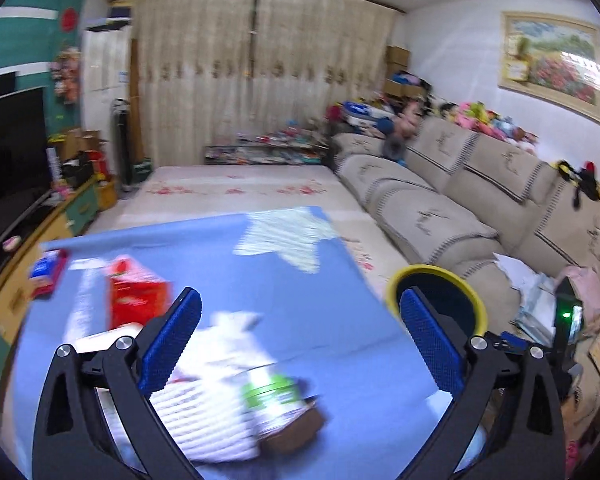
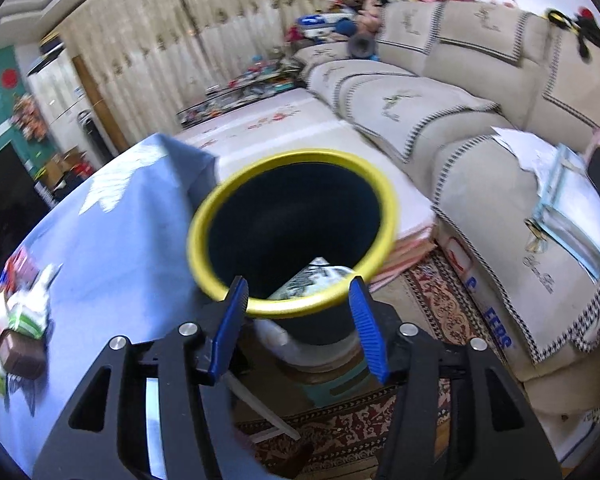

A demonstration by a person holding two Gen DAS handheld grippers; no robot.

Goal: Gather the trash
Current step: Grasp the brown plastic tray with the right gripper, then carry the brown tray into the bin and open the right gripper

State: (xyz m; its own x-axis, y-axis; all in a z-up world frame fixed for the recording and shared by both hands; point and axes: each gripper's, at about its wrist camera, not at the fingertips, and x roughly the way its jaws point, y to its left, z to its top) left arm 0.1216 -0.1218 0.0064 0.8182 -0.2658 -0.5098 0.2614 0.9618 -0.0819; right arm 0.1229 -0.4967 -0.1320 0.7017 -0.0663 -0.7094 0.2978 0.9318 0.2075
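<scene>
A dark bin with a yellow rim (image 2: 220,204) stands beside the blue-clothed table (image 2: 112,240); a printed wrapper (image 2: 312,278) lies inside it. My right gripper (image 2: 298,294) is open and empty just above the bin's near rim. My left gripper (image 1: 300,316) is open and empty above the table (image 1: 300,300). Between its fingers lie a white crumpled bag (image 1: 216,392), a green-white carton (image 1: 274,394) and a brown packet (image 1: 296,430). A red box (image 1: 136,296) and a blue-red packet (image 1: 46,270) lie to the left. The bin rim (image 1: 428,270) shows at the table's right.
A beige sofa (image 1: 440,184) runs along the right with papers (image 2: 572,196) on its seat. A patterned rug (image 2: 432,304) covers the floor by the bin. A low white table (image 1: 236,188) stands behind. A TV cabinet (image 1: 16,184) is on the left.
</scene>
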